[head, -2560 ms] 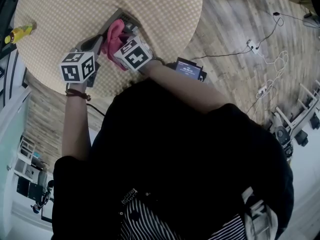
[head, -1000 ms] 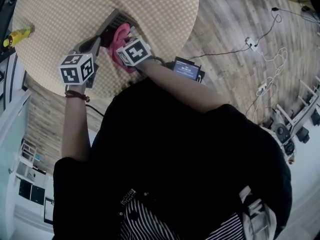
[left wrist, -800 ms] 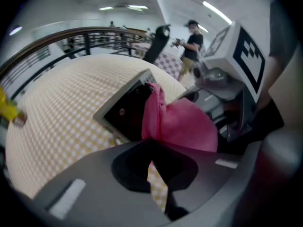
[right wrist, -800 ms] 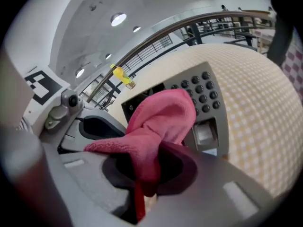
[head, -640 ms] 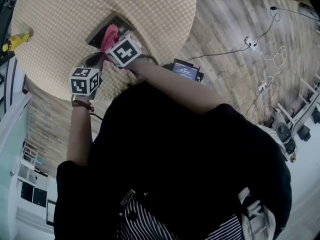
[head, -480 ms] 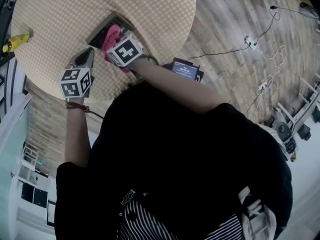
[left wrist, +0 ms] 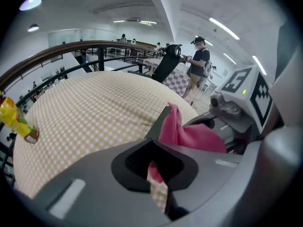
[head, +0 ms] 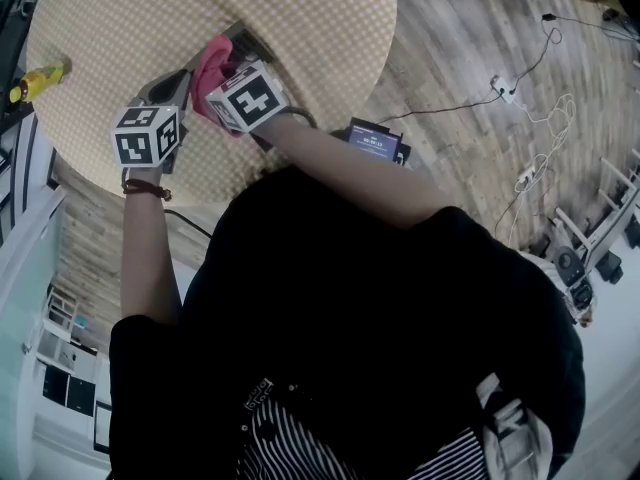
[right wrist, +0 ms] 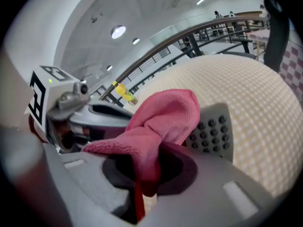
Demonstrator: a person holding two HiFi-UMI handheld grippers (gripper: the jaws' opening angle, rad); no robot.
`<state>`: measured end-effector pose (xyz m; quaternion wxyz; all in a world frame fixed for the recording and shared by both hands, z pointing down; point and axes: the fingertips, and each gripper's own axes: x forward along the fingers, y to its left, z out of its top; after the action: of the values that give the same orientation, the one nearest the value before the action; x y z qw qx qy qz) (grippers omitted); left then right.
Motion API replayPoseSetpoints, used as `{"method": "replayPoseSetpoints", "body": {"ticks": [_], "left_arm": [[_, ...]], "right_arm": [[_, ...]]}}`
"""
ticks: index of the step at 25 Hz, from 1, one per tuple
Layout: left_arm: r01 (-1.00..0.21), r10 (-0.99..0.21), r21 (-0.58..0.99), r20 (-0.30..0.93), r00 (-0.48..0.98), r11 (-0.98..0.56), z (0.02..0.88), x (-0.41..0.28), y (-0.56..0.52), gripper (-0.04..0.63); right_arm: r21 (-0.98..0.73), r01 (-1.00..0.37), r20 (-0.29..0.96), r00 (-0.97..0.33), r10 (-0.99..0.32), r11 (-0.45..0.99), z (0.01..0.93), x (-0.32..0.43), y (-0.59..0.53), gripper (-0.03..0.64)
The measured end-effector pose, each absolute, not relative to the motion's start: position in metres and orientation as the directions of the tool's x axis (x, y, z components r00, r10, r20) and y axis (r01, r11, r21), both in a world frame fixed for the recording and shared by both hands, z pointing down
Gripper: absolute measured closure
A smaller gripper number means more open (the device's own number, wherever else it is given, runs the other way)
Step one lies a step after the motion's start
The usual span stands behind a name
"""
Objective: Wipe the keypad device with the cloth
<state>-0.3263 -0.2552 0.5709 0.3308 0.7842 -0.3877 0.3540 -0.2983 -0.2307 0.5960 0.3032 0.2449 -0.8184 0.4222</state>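
The grey keypad device (head: 245, 40) lies on the round checked table (head: 320, 28); its rows of dark buttons (right wrist: 213, 131) show in the right gripper view. My right gripper (right wrist: 142, 174) is shut on a pink cloth (right wrist: 161, 112), which is bunched over the device's near end (head: 210, 63). My left gripper (left wrist: 158, 174) is just left of the device, jaws shut with only a thin slit between them and nothing held. In the left gripper view the device's edge (left wrist: 158, 122) and the cloth (left wrist: 189, 134) lie just beyond its tips.
A yellow bottle (head: 35, 68) lies near the table's left edge. On the wooden floor to the right are a small black box with a lit screen (head: 378, 140) and white cables (head: 520, 98). A dark railing (left wrist: 94, 48) runs behind the table.
My left gripper swung away toward the table edge, then came back up beside the device's left end. The right gripper has rubbed the cloth back and forth along the device.
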Motion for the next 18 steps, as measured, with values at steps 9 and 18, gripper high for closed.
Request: {"method": "replayPoseSetpoints", "body": {"ticks": [9,18], "left_arm": [[-0.846,-0.375,0.254,0.810,0.451,-0.469,0.571,-0.327,-0.256,0.594],[-0.851,-0.393,0.234,0.808,0.439,-0.470,0.575,-0.325,-0.257,0.594]], "right_arm": [[-0.563,-0.647,0.678,-0.717,-0.161,0.514,0.605,-0.298,-0.226,0.552],[-0.554,-0.681,0.746,-0.661,-0.077,0.479,0.649,-0.276,-0.193,0.552]]}}
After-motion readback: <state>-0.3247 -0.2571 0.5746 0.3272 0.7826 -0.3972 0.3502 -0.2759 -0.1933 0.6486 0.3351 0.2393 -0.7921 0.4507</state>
